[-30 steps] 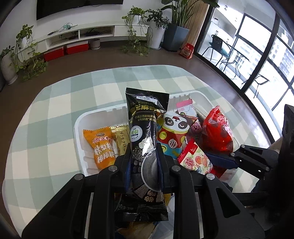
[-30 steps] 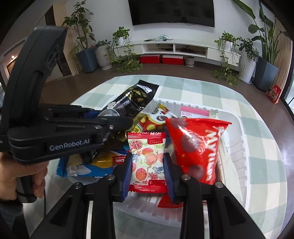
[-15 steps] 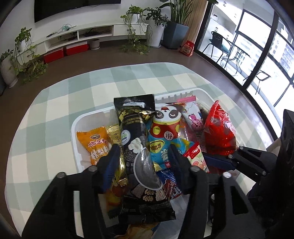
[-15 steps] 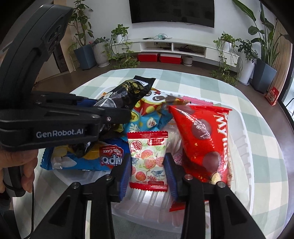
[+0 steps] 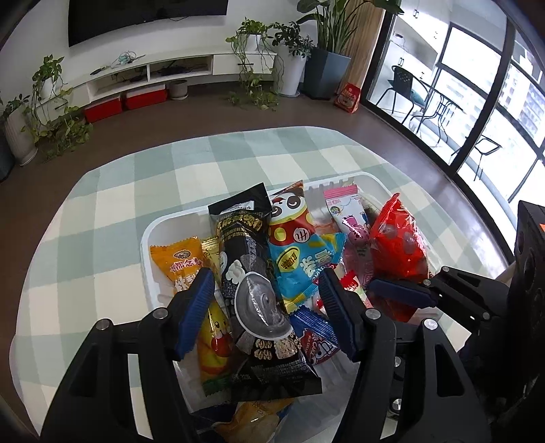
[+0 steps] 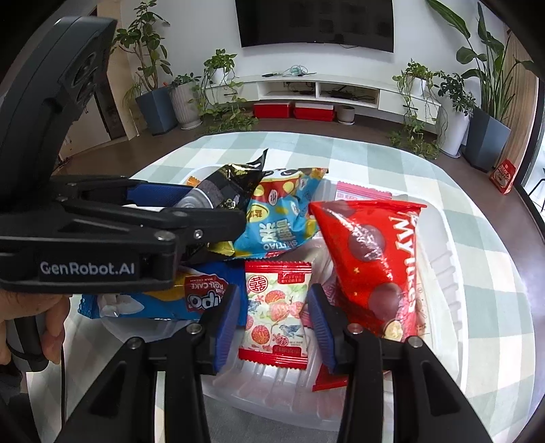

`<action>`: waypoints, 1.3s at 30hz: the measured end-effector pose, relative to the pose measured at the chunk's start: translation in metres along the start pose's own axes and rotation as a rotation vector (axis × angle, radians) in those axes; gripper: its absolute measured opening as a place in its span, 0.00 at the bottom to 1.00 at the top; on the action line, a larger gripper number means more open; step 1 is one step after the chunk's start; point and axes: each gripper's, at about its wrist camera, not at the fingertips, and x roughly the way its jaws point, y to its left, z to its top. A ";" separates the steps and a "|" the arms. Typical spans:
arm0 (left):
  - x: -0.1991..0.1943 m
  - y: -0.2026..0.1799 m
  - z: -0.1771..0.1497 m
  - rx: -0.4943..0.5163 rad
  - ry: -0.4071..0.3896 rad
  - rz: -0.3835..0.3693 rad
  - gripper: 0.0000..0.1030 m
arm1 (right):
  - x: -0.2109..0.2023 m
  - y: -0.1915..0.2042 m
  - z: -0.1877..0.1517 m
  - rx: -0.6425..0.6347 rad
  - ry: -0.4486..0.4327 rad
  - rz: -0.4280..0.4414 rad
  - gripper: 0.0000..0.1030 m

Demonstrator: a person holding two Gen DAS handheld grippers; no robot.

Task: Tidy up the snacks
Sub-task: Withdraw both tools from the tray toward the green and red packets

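Living room with a wall TV (image 6: 315, 24) and potted plants behind a round table in soft green-checked cloth (image 5: 112, 218). On it sits a ribbed white plastic tray (image 6: 439, 269) piled with crinkly snacks. The left gripper (image 5: 265, 313) is opening around the glossy black packet (image 5: 248, 272), the right gripper (image 6: 274, 323) is opening beside the small red-edged candy pack (image 6: 276, 306), pads off both.

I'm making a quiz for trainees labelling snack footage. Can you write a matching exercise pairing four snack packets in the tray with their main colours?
Things:
1. sesame snack packet
2. chocolate ball bag
3. panda snack packet
4. small lychee-print sweet packet

Colours:
A. red and blue
B. white with red ends
C. black
D. all red

Pairs: 1-C, 2-D, 3-A, 4-B
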 end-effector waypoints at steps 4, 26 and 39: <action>-0.013 -0.003 -0.001 -0.001 -0.029 0.013 0.71 | -0.004 0.000 -0.002 0.008 -0.016 0.022 0.59; -0.130 -0.042 -0.061 0.018 -0.178 0.102 1.00 | -0.102 -0.006 -0.020 0.002 -0.270 0.032 0.79; -0.166 -0.061 -0.126 -0.028 -0.163 0.096 1.00 | -0.142 -0.048 -0.076 0.207 -0.256 0.023 0.83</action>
